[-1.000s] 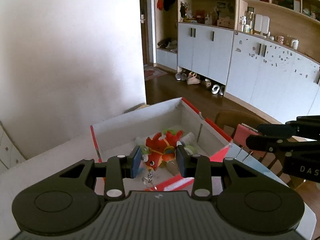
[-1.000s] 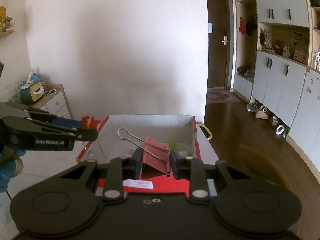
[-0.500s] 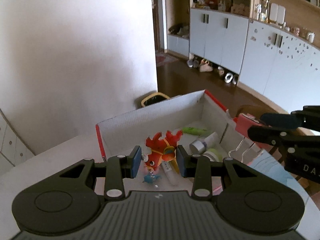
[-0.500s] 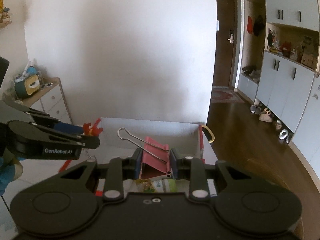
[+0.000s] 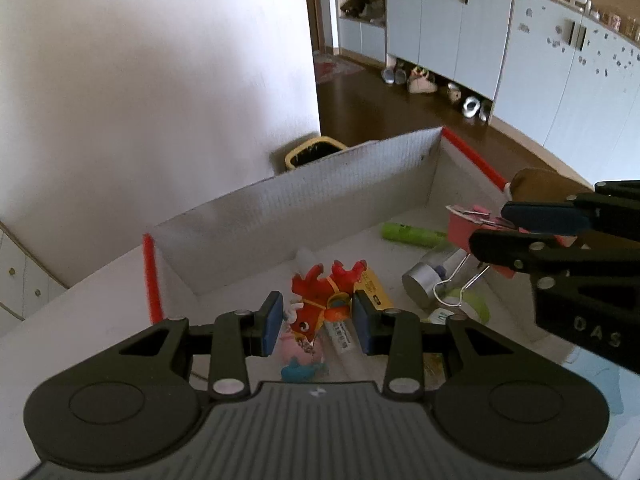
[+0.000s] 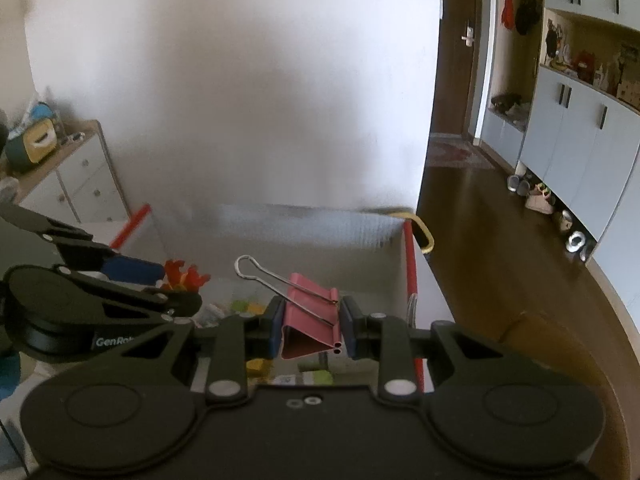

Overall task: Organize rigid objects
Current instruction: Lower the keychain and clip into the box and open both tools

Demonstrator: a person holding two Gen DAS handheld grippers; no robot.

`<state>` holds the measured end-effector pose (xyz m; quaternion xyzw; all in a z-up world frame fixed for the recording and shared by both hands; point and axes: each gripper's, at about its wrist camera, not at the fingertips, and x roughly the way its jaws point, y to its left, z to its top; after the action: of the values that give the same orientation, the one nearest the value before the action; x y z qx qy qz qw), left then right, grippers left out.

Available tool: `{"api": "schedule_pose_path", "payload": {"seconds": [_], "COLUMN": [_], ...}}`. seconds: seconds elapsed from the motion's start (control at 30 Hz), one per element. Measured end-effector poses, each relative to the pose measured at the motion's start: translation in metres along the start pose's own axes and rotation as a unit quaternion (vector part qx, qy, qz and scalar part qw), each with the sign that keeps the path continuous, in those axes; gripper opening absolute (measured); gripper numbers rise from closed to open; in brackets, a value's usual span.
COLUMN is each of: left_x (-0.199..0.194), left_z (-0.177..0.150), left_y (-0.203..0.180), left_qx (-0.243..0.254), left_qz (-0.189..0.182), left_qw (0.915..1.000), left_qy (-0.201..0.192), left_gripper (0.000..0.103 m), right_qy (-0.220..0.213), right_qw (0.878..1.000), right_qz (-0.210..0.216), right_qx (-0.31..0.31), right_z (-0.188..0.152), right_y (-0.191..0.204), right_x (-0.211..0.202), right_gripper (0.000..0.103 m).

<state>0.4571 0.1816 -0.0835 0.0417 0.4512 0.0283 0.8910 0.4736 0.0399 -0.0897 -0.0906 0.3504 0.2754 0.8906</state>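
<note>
Left gripper (image 5: 317, 322) is seen pinching a red fish toy (image 5: 320, 300) between its blue pads (image 5: 271, 322); the toy is held clear above the floor of a box (image 5: 304, 196), its tail pointing away from the camera and its head toward it. Right gripper (image 6: 308, 328) is clamped on a pink clip (image 6: 310, 320), gripped by its two flat sides, with one wire handle angled up and to the left. In the left view the right gripper appears at the right edge, over the right part of the box, the clip's wire loops hanging below it. Both held items are over the box interior, the toy left of the clip. On the box floor are noted a green tube (image 5: 412, 234), a silver-capped bottle (image 5: 426, 280), a pink toy (image 5: 296, 350) and a blue toy (image 5: 300, 372). The box walls are white with red edges.
</note>
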Motion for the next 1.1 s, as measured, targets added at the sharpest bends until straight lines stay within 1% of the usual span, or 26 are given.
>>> {"api": "schedule_pose_path", "payload": {"seconds": [0.27,0.5,0.67,0.93,1.1], "left_x": [0.029,0.049,0.063,0.072,0.071], "left_z": [0.007,0.01,0.01,0.01,0.009], "left_y": [0.001,0.001,0.001,0.001,0.0], "left_qx": [0.002,0.0,-0.002,-0.007,-0.009], "left_qz": [-0.004,-0.011,-0.013,-0.015,-0.019], "left_qw": [0.9997,0.9988,0.9974,0.9952,0.9944], "left_qy": [0.024,0.048,0.07,0.096,0.103], "left_gripper": [0.037,0.037,0.037,0.037,0.037], "right_qy": [0.034,0.054,0.056,0.07,0.081], "right_qw": [0.999,0.998,0.998,0.997,0.996], "right_qz": [-0.009,-0.011,-0.016,-0.017,-0.013], "right_qx": [-0.016,-0.021,-0.035,-0.039,-0.045], "right_z": [-0.007,-0.012,-0.014,-0.014,-0.013], "right_y": [0.003,0.004,0.008,0.009,0.01], "right_x": [0.03,0.038,0.042,0.048,0.05], "right_gripper": [0.028,0.028,0.029,0.028,0.032]}}
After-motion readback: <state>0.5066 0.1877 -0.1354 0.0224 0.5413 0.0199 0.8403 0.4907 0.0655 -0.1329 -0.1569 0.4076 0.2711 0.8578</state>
